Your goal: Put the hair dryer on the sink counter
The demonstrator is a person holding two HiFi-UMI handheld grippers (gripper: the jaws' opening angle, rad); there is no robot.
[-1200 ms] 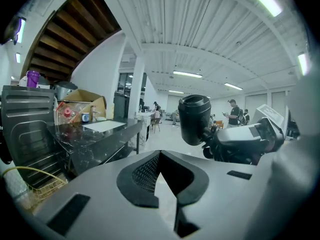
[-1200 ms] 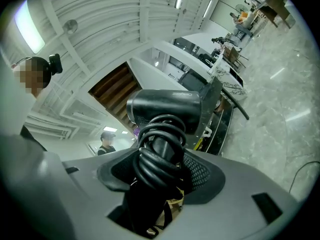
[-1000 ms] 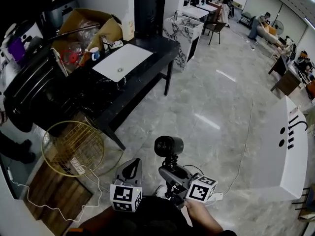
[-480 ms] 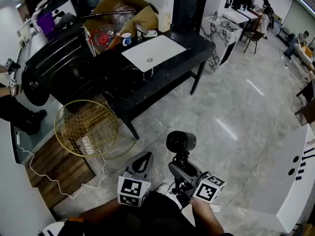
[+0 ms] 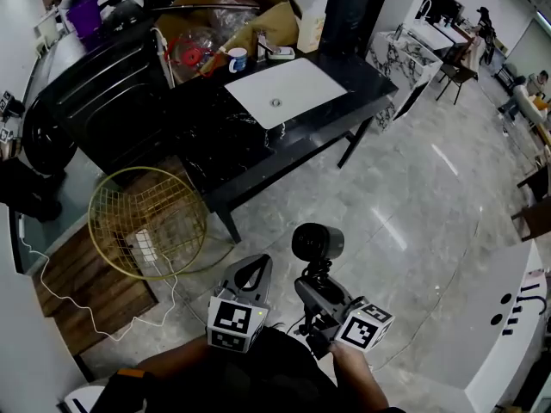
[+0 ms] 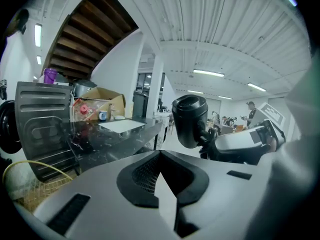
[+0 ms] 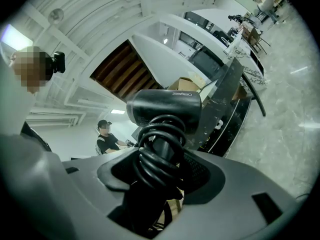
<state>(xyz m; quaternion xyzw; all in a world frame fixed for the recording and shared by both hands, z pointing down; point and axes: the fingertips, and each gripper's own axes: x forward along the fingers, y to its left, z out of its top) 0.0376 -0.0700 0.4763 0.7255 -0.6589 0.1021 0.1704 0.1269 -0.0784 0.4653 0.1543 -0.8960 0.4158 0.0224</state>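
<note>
Hair dryer (image 5: 317, 243) stands upright in right gripper (image 5: 315, 289), jaws clamped on its cord-wrapped handle. Left gripper (image 5: 250, 275) just beside it, jaws together, empty. Black sink worktop (image 5: 207, 144) lies ahead and to the left, well apart across floor (image 5: 387, 205); right hand nearer.

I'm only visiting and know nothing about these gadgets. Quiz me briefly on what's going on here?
1. True or false: the hair dryer already lies on the black sink counter.
2. Which side's gripper holds it? A left, B right.
3. What is wound round its handle?
Key: 1 false, it is held above the floor. 2 B, the right gripper, shut on the handle. 3 Its black cord.
</note>
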